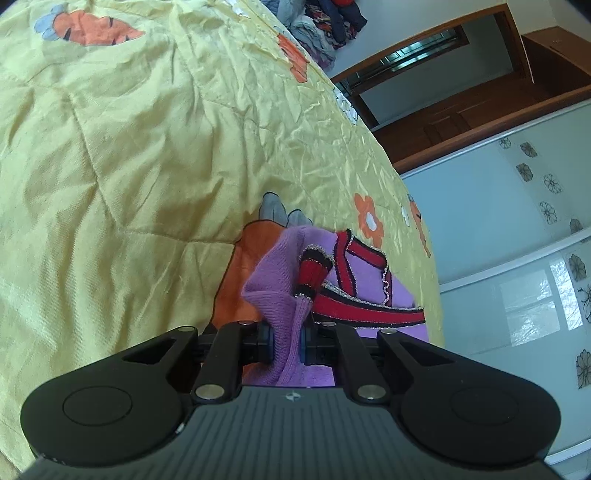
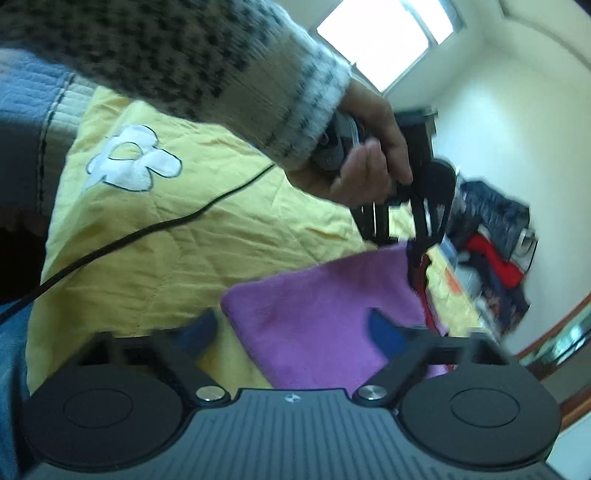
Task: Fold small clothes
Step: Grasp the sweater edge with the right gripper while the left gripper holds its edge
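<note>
purple sweater (image 1: 280, 291): laid on the yellow quilt (image 1: 129, 166), red-striped trim beside its gathered fold | left gripper (image 1: 287, 345): jaws closed, a fold of the sweater is pinched between the pads | right gripper (image 2: 291, 332): jaws held apart above the sweater's edge, nothing gripped | clothes pile (image 1: 317, 26): seen at the quilt's far end

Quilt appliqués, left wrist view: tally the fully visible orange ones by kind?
Orange flowers: 2, one near the purple garment, one at the far edge
Orange carrot: 1, top left
Total: 3
</note>
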